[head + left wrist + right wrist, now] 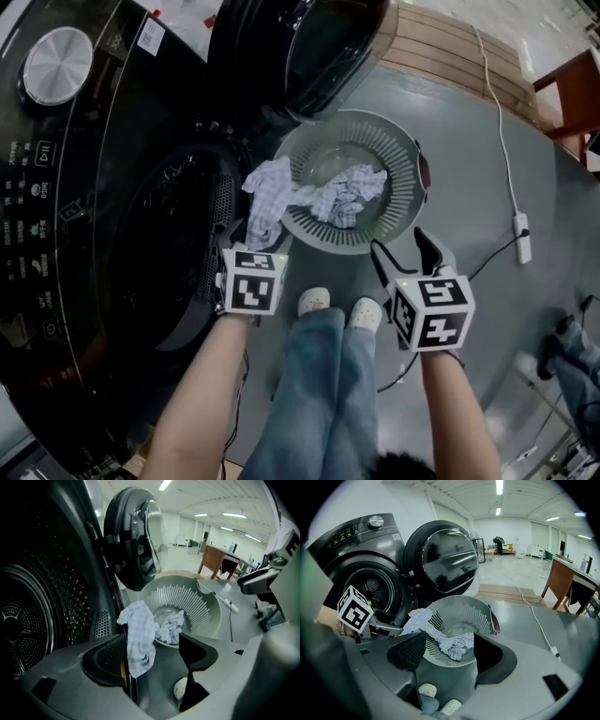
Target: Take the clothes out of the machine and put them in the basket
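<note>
A grey slotted basket (398, 159) (201, 606) (459, 606) stands on the floor beside the dark washing machine's open drum (169, 234) (28, 620) (375, 590). A white checked cloth (272, 192) (138, 630) (419, 618) lies partly bunched inside the basket and partly draped over its left rim. Its loose end dangles against the left finger of my left gripper (251, 242) (152, 639). That gripper's jaws stand apart and do not pinch the cloth. My right gripper (398, 242) (449, 637) hovers open and empty in front of the basket.
The machine's round door (319, 47) hangs open above the basket. The person's shoes (314, 300) stand just short of the basket. A power strip with its cable (521, 236) lies on the floor at right. Wooden planks (450, 47) and a brown desk (572, 89) are farther back.
</note>
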The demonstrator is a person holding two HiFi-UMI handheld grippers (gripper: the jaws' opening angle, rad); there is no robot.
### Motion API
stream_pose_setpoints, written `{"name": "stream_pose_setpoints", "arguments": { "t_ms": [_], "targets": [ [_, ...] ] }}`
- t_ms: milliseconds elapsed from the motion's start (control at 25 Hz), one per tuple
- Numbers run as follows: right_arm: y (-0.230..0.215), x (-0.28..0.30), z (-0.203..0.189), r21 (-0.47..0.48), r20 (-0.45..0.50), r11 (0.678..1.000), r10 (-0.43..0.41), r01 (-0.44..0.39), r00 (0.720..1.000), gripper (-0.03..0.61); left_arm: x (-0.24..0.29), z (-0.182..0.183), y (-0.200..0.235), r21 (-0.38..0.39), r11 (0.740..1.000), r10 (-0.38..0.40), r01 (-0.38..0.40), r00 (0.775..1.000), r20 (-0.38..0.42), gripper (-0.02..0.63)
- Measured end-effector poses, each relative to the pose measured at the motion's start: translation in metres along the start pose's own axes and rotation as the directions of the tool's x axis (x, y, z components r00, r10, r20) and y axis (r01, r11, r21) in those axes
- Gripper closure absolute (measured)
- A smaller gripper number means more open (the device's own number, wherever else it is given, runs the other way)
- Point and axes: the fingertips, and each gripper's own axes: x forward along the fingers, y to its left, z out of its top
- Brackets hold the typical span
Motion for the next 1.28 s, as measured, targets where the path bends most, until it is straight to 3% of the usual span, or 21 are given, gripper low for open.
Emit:
{"name": "stream_pose_setpoints", "arguments": {
  "t_ms": [200, 480, 560, 600, 640, 680, 800, 920, 1080, 1280],
  "targets": [
    [0.011, 0.019, -0.014, -0.020, -0.027, 1.000, 0.017, -0.017, 1.000, 0.267, 0.029, -0.038, 0.013, 0.104, 0.994, 0.048, -0.039, 0.995, -0.084, 0.275],
    [0.015, 0.038, -0.033, -0.010, -0.043, 1.000, 0.029, -0.029, 0.999, 0.279, 0.068, -0.064, 0.020, 0.226, 0.973, 0.086, -0.053, 0.986, -0.139, 0.288],
    [0.014, 0.042, -0.036, -0.013, -0.048, 1.000, 0.025, -0.026, 0.999, 0.284, 0.076, -0.069, 0.026, 0.257, 0.964, 0.122, -0.076, 0.978, -0.168, 0.335],
    [0.014, 0.043, -0.038, -0.015, -0.053, 1.000, 0.025, -0.025, 0.998, 0.287, 0.077, -0.070, 0.029, 0.272, 0.959, 0.137, -0.084, 0.974, -0.181, 0.402],
    [0.014, 0.043, -0.039, -0.016, -0.057, 1.000, 0.025, -0.026, 0.998, 0.288, 0.076, -0.069, 0.031, 0.274, 0.958, 0.139, -0.085, 0.973, -0.184, 0.569],
    [0.014, 0.042, -0.040, -0.016, -0.060, 1.000, 0.025, -0.026, 0.998, 0.293, 0.073, -0.065, 0.030, 0.255, 0.964, 0.121, -0.075, 0.978, -0.172, 0.586],
    [0.014, 0.039, -0.039, -0.013, -0.056, 1.000, 0.024, -0.025, 0.998, 0.316, 0.056, -0.032, 0.021, 0.120, 0.993, 0.017, -0.012, 0.999, -0.046, 0.588],
    [0.013, 0.034, -0.035, -0.008, -0.047, 1.000, 0.015, -0.015, 0.999, 0.337, 0.038, 0.018, 0.005, 0.076, 0.996, -0.062, 0.053, 0.991, 0.120, 0.588],
    [0.011, 0.027, -0.025, -0.021, -0.034, 1.000, 0.009, -0.010, 0.999, 0.342, 0.010, 0.092, -0.022, 0.103, 0.987, -0.146, 0.121, 0.947, 0.286, 0.589],
    [0.002, 0.017, -0.014, -0.012, -0.016, 1.000, -0.008, 0.008, 1.000, 0.345, -0.037, 0.176, -0.049, 0.097, 0.971, -0.240, 0.220, 0.853, 0.463, 0.589]
  ]
}}
